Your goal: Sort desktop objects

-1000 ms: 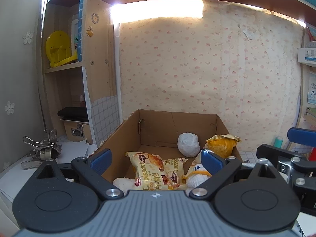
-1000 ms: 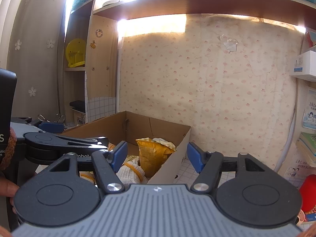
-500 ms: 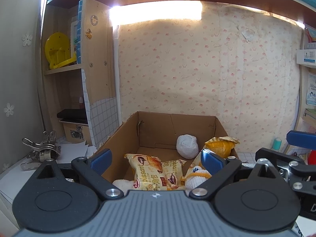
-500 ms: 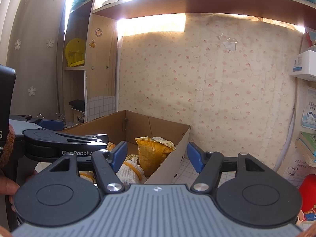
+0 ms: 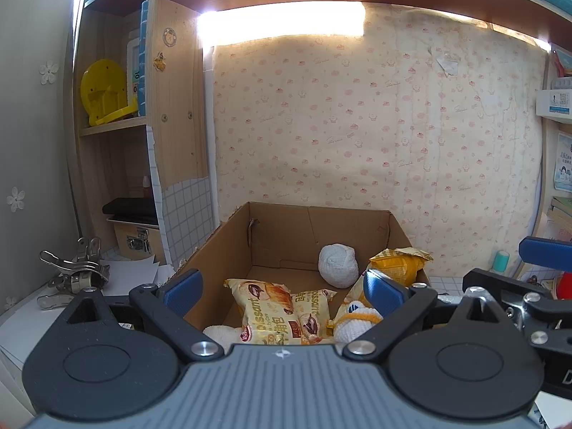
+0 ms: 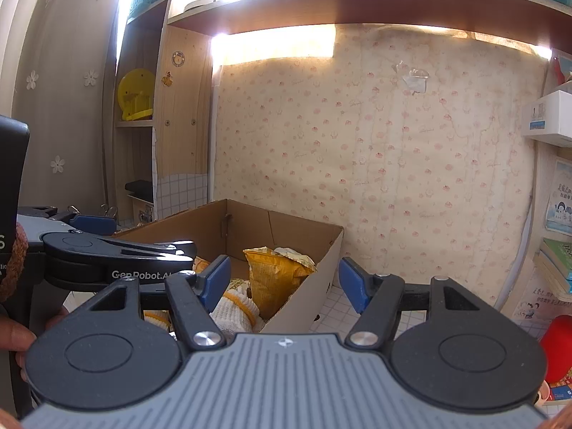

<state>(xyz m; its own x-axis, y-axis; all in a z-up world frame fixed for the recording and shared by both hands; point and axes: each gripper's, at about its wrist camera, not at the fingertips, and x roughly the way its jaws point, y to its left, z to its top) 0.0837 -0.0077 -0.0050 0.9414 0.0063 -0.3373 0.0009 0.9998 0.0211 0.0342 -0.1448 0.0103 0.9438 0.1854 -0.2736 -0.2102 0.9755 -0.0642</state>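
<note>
Nothing has shifted: cardboard box [image 5: 279, 236] holds croissant packets [image 5: 275, 311], white ball [image 5: 338, 266]; both jaws wide apart, empty.

A home desk nook: patterned wallpaper [image 5: 375, 143], wooden shelves [image 5: 114, 127].

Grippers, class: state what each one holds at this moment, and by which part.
Nothing is held. The left gripper and right gripper both stand open with empty space between their fingers, in front of the cardboard box.
</note>
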